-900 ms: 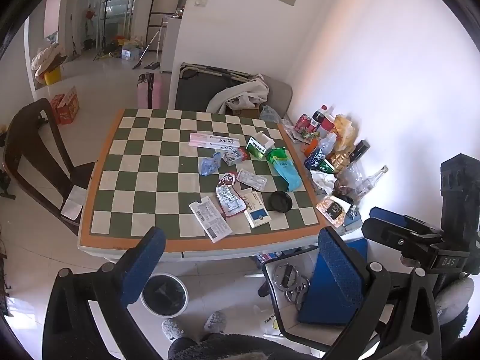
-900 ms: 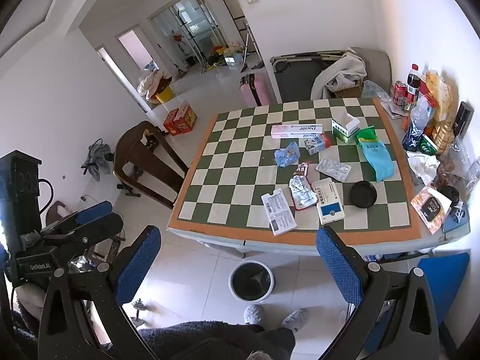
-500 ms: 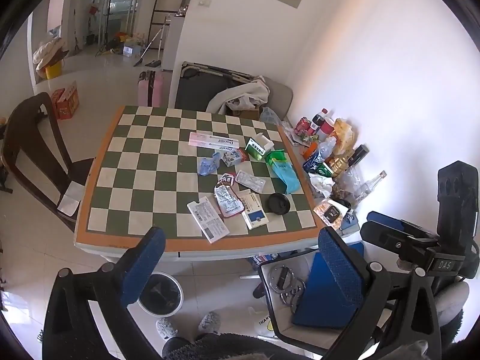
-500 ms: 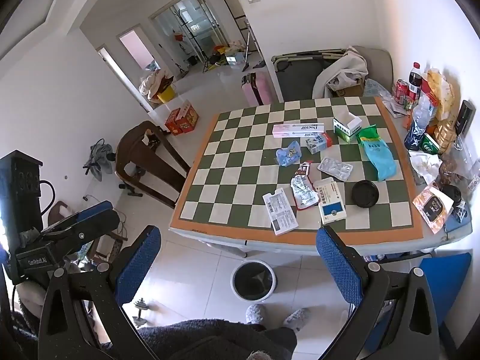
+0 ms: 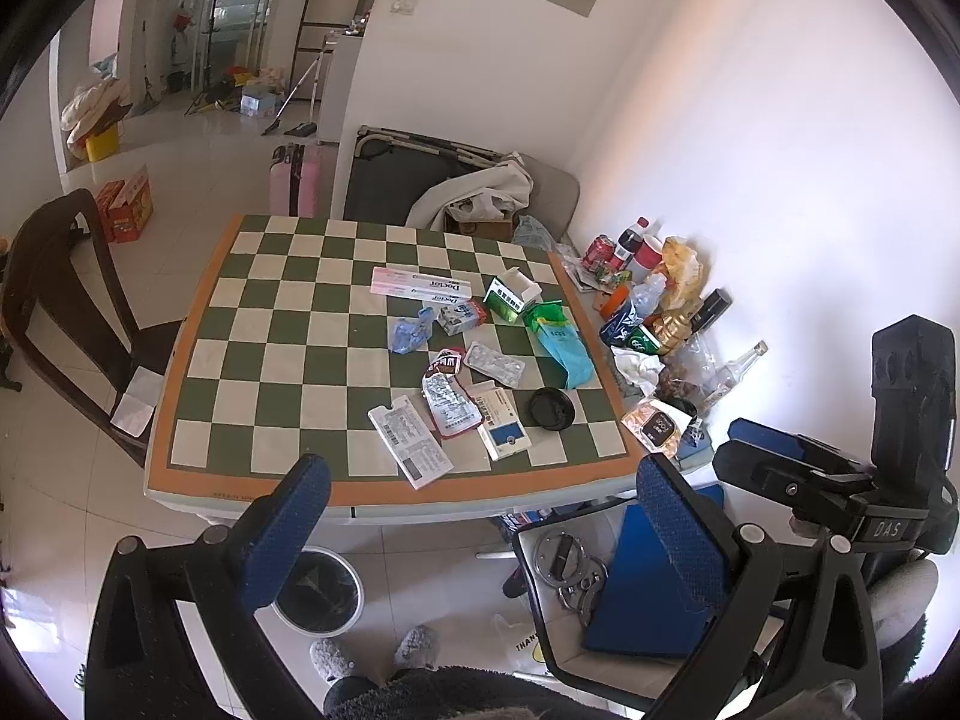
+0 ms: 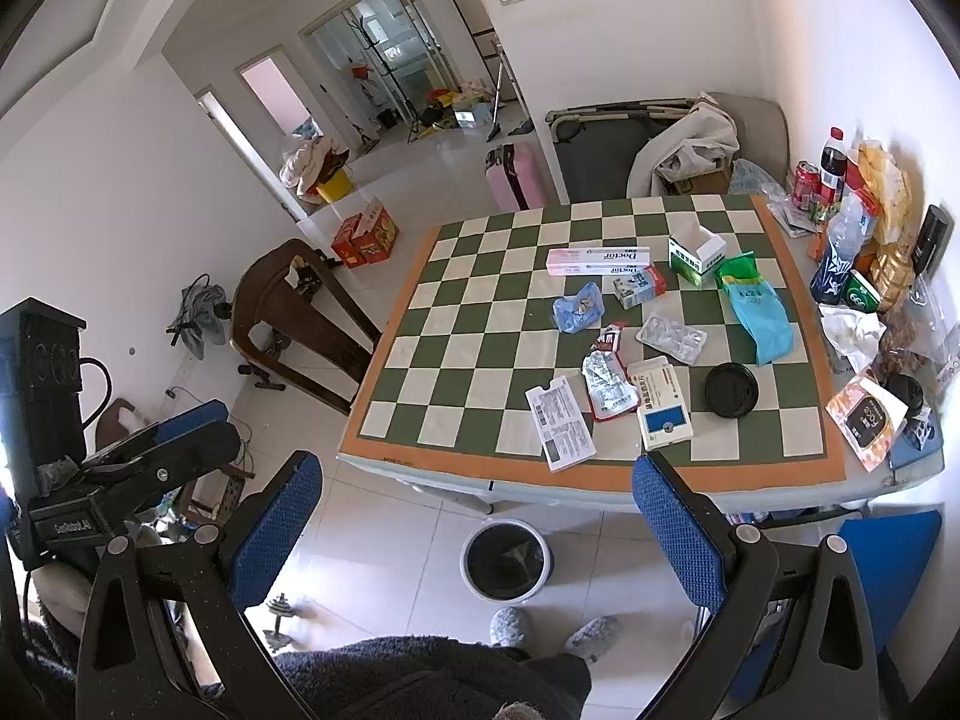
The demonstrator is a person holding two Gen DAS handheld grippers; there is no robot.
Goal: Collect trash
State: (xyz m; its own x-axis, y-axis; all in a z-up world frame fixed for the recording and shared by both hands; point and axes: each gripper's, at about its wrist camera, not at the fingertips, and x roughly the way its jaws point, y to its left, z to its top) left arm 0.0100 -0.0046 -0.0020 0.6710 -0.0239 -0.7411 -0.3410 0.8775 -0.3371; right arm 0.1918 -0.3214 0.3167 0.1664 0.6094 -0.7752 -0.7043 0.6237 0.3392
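Observation:
Several pieces of trash lie on the checkered table (image 5: 270,360): a white leaflet (image 5: 410,449), a torn foil wrapper (image 5: 449,399), a blue-and-white box (image 5: 503,427), a black lid (image 5: 551,408), a blister pack (image 5: 495,363), a pink Doctor box (image 5: 420,285), a crumpled blue wrapper (image 5: 410,331), a green box (image 5: 511,294) and a green-blue bag (image 5: 561,343). A lined bin (image 5: 318,591) stands on the floor below the table's near edge; it also shows in the right wrist view (image 6: 506,560). My left gripper (image 5: 480,531) and right gripper (image 6: 477,531) are open, empty, held back above the floor.
Bottles, cans and snack bags (image 5: 651,300) crowd the table's right edge by the wall. A dark wooden chair (image 5: 66,312) stands left of the table. A stool holding a blue folder (image 5: 642,594) and metal rings is at the lower right. A folded cot (image 5: 414,180) stands behind.
Both cameras have drifted slightly, so the table sits a little differently in view. Nothing on the table has moved, and both grippers stay open.

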